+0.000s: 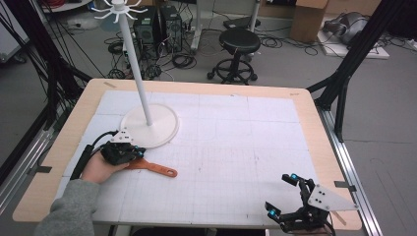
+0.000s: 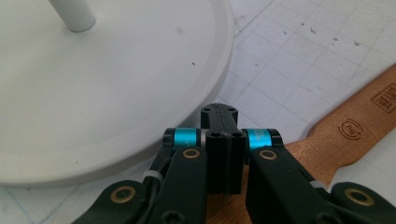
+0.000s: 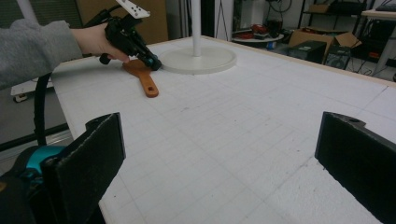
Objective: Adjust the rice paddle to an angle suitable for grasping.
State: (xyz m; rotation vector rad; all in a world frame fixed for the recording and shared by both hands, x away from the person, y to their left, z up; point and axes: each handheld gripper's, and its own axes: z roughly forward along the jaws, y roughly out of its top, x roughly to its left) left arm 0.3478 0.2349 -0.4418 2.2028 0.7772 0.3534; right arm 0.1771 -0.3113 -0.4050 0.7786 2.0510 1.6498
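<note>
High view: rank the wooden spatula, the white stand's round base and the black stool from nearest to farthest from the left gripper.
1. Wooden spatula: right at the left gripper, its handle pointing right.
2. White stand's round base: just beyond the gripper, on the mat.
3. Black stool: on the floor past the table's far edge.

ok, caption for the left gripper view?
Left gripper, jaws shut, over a wooden spatula lying beside the white stand base.

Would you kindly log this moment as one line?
left tongs: shut on wooden spatula | right tongs: open, idle | white stand: upright
</note>
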